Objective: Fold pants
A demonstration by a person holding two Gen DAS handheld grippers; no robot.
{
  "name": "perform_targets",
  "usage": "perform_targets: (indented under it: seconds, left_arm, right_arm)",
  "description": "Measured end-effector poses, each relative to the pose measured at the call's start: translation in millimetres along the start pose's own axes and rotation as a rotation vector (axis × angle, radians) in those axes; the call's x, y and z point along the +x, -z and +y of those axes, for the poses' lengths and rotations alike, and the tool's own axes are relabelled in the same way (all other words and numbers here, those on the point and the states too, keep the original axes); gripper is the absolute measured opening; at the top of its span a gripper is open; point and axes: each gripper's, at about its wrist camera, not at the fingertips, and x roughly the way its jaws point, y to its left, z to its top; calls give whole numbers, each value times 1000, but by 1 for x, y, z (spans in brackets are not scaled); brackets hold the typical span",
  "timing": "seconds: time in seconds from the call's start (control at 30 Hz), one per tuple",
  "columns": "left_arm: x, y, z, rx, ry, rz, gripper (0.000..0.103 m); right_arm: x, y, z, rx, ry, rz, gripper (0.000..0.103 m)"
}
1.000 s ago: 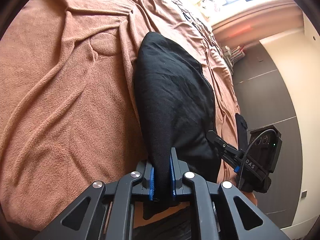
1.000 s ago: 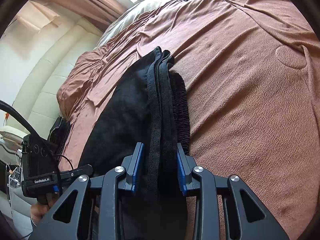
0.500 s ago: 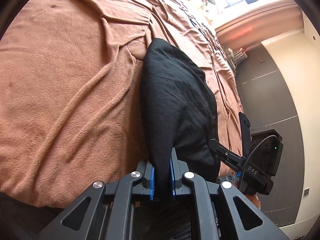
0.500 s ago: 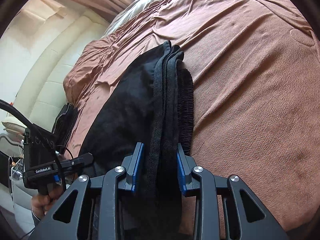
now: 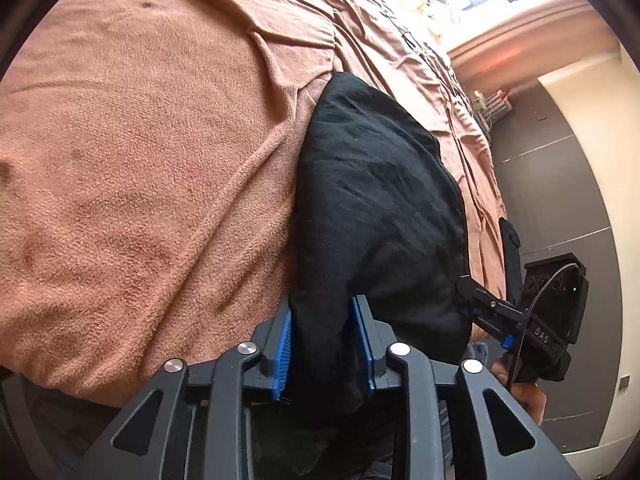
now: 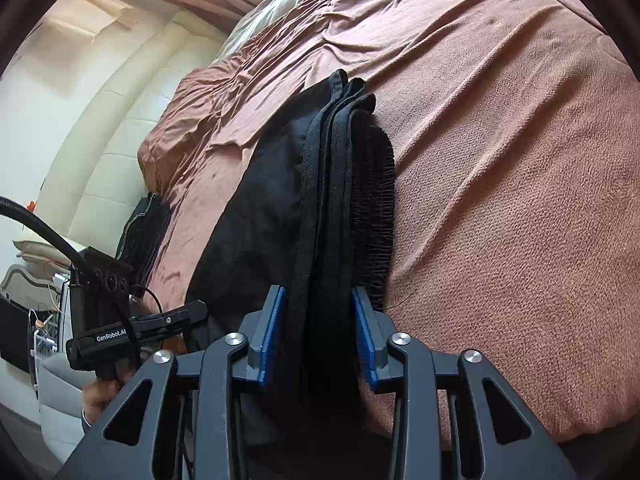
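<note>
Rumpled brown blanket (image 5: 152, 168) covers the bed, with the folded black pants (image 5: 376, 208) lying at its near edge; left gripper (image 5: 326, 344) and right gripper (image 6: 318, 336) have just been opening, fabric between loosened pads

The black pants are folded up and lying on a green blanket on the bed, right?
Not quite. The folded black pants are lying on the bed, but the blanket under them is a pinkish brown, not green. Both wrist views show that colour all around the pants, and the right wrist view also shows the stacked folded edges.
</note>
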Motion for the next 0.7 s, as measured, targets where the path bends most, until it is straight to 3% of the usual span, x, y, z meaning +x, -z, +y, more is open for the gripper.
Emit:
perform_targets:
  seconds: [0.07,0.1,0.33,0.4,0.5,0.7]
  left_arm:
    - [-2,-5,3,-4,-3,-21,46]
    - [-3,-9,3,-6,-6,-28,47]
    - [5,-33,8,-36,9,-50,47]
    - [8,-41,10,-46,9,-59,47]
    - [12,-50,13,-58,-1,-70,47]
    - [26,-69,14,-64,14,-63,47]
  right_arm:
    - [-3,-6,-9,21,9,-29,59]
    - [-5,-8,-14,37,3,-46,60]
    - [1,-32,-55,158,-114,-62,61]
    - [7,-37,-59,160,-138,-50,65]
    - [16,-43,-57,151,-149,-39,72]
    - [31,-58,-57,146,-142,-11,73]
